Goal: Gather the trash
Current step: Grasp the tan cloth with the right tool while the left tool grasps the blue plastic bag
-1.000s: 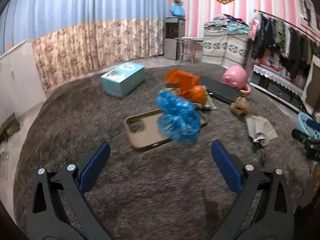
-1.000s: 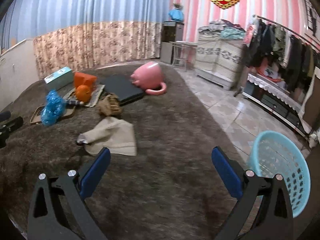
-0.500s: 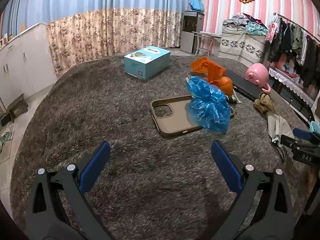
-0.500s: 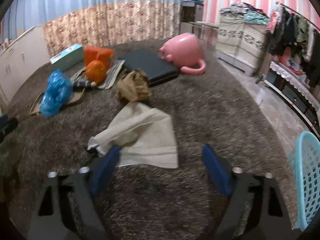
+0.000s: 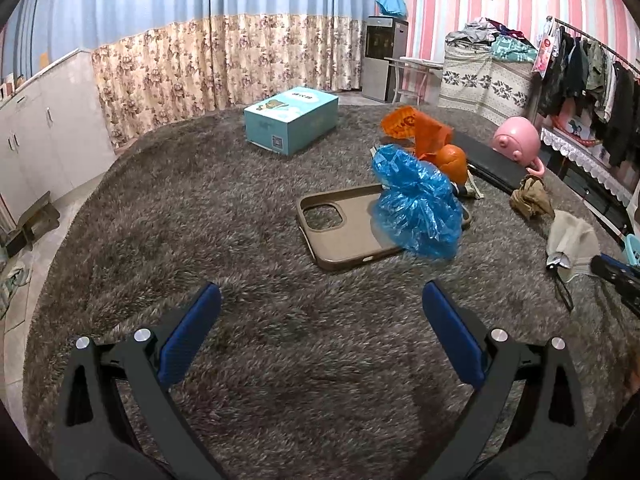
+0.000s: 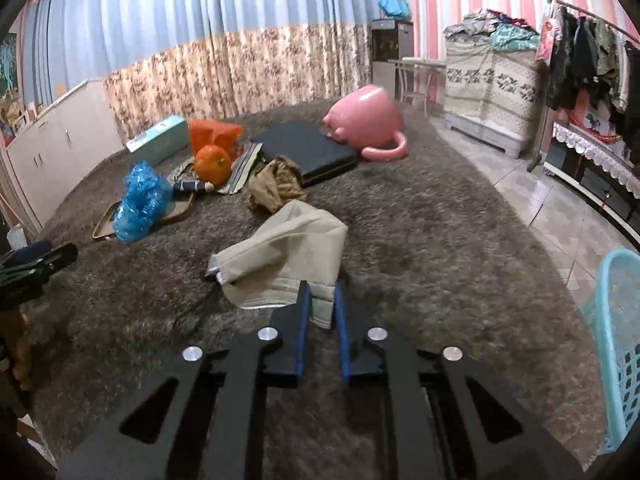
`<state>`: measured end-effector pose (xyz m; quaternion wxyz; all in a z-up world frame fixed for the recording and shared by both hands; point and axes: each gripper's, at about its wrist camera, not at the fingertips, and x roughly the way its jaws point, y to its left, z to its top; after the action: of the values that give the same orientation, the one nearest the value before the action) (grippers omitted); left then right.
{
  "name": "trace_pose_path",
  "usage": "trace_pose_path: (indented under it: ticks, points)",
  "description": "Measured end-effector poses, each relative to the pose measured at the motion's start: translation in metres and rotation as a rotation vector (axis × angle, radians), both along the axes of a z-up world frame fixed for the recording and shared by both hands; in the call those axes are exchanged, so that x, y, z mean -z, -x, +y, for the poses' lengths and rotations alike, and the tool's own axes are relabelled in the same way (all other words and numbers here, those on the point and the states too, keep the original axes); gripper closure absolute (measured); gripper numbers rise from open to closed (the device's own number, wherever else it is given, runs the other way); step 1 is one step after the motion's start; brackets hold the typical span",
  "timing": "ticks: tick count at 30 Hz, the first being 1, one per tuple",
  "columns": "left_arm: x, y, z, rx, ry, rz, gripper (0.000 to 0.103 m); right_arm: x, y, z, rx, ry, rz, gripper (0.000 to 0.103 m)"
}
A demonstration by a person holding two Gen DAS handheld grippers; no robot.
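pickup is the step in hand: right gripper (image 6: 320, 300) has its jaws pinched on the near edge of the beige cloth (image 6: 288, 244), which lies crumpled on the carpet (image 6: 440, 240). left gripper (image 5: 320, 312) hangs with jaws wide apart, nothing between them, facing the blue plastic bag (image 5: 416, 208). next, i judge, comes a lift and carry right to the blue basket (image 6: 616, 340).

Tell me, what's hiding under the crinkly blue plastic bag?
The blue plastic bag lies on one end of a brown phone case, which rests on the shaggy rug. The case's covered end, and anything else beneath the bag, cannot be seen.
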<state>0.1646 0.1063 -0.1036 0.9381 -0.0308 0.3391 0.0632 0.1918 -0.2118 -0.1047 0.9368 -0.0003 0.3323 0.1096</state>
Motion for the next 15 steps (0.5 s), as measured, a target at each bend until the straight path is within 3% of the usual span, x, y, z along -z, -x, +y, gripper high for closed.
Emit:
trace_pose_path:
  ticks: [8,13,15]
  points:
    - [-0.014,-0.020,-0.021,0.044,0.012,-0.018,0.005,-0.003,0.017,-0.035,0.081,-0.023,-0.030,0.092]
    - [-0.020,-0.050,-0.050,0.051,-0.060,-0.032,0.005,0.003,0.019,-0.043,0.104,-0.039,-0.027,0.091]
    - [-0.016,-0.062,-0.057,0.062,-0.088,-0.018,0.006,0.002,0.016,-0.043,0.095,-0.051,-0.015,0.085]
